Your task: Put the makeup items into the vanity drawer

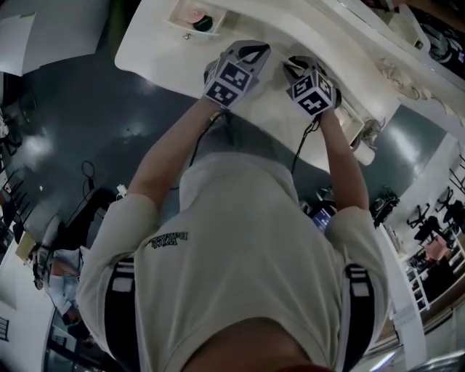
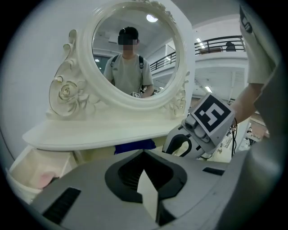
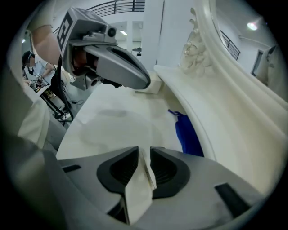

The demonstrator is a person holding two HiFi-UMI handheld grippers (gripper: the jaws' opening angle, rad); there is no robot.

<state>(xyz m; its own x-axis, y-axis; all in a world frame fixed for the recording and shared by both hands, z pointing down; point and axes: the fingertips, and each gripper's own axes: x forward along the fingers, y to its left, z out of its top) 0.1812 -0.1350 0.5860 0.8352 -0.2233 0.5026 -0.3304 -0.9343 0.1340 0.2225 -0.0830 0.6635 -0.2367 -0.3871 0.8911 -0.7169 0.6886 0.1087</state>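
Note:
A blue makeup item (image 3: 189,134) lies on the white vanity top under the mirror's shelf, and it shows as a blue strip (image 2: 135,146) in the left gripper view. My right gripper (image 3: 145,158) points along the tabletop just short of it, its pads a thin slit apart with nothing between them. My left gripper (image 2: 145,176) is shut and empty, hovering to the left of the right gripper (image 2: 198,130). In the head view both grippers, left (image 1: 240,62) and right (image 1: 305,76), hang side by side over the vanity. The open drawer (image 1: 178,9) at the far left holds a pink compact (image 1: 192,14) and a dark green round item (image 1: 203,24).
The oval mirror (image 2: 135,49) with its carved frame rises behind the shelf (image 2: 99,132). The same open drawer (image 2: 27,168), a pink item inside, shows low left in the left gripper view. The vanity top (image 3: 117,121) is bare ahead of the right gripper. Dark floor surrounds the vanity.

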